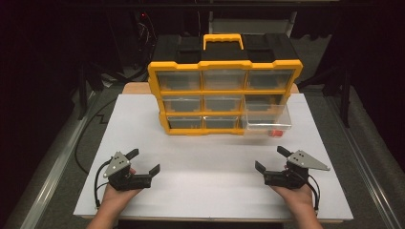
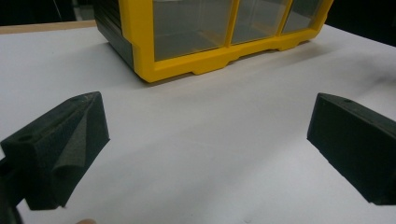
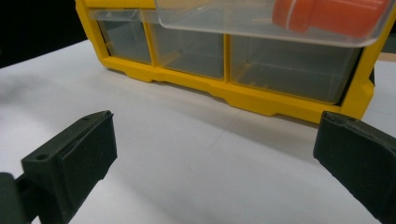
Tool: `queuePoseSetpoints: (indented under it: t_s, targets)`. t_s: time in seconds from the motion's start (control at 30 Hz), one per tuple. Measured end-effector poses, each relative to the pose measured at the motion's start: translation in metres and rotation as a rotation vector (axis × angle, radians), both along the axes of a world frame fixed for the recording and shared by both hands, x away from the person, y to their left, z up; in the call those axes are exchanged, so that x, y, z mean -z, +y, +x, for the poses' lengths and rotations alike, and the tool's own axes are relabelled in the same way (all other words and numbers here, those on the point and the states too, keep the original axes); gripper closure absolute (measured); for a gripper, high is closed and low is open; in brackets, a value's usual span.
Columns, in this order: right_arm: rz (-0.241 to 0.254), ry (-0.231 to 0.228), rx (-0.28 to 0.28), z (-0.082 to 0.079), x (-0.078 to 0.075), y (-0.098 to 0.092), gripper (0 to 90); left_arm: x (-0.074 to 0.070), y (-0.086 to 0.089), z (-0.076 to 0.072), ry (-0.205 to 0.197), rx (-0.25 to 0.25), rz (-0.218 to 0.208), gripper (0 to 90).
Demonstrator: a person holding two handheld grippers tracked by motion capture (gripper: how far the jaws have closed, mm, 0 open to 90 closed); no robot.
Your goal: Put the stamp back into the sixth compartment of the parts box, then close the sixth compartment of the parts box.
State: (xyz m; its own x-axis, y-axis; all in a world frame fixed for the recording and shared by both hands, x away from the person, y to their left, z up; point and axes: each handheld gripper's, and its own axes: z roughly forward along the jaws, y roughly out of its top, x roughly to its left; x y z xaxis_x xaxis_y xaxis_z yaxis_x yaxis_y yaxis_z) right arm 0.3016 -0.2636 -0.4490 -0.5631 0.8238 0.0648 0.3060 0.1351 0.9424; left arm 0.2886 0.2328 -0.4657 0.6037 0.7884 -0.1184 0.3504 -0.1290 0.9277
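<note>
Lying just beyond the right gripper [image 1: 271,159], nearer it than the left gripper [image 1: 144,161], the pulled-out drawer [image 1: 266,125] holds an orange piece [image 1: 275,133]; both grippers' jaws gape wide, empty.

High view from above the near edge, facing forward; both gripper views low, close, toward the shared yellow organizer [image 1: 224,93].

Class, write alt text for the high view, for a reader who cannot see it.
A yellow drawer organizer stands on a white table, one clear drawer pulled out with an orange item inside. Nearer the camera, a person's hands hold the left gripper and right gripper open above the table.
</note>
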Motion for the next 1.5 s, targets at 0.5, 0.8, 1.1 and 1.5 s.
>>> queuePoseSetpoints:
  t_s: [0.5,0.8,1.1,1.5]
  targets:
    - [-0.008,0.0,0.022,-0.0012,-0.0008,-0.0021,0.0,0.0011,0.0022,0.001,-0.002,0.004,-0.006,0.2]
    - [-0.033,-0.006,0.028,-0.0016,-0.0001,-0.002,0.0,0.0009,0.0004,0.0017,-0.008,-0.003,-0.014,0.2]
    - [-0.046,-0.018,0.03,-0.0042,-0.0017,-0.0023,1.0,-0.0006,-0.0013,0.0008,-0.013,0.017,0.009,0.2]
    - [-0.03,-0.037,0.04,-0.0082,-0.0039,-0.0066,15.9,-0.0012,-0.001,0.0004,-0.018,0.007,-0.004,0.2]
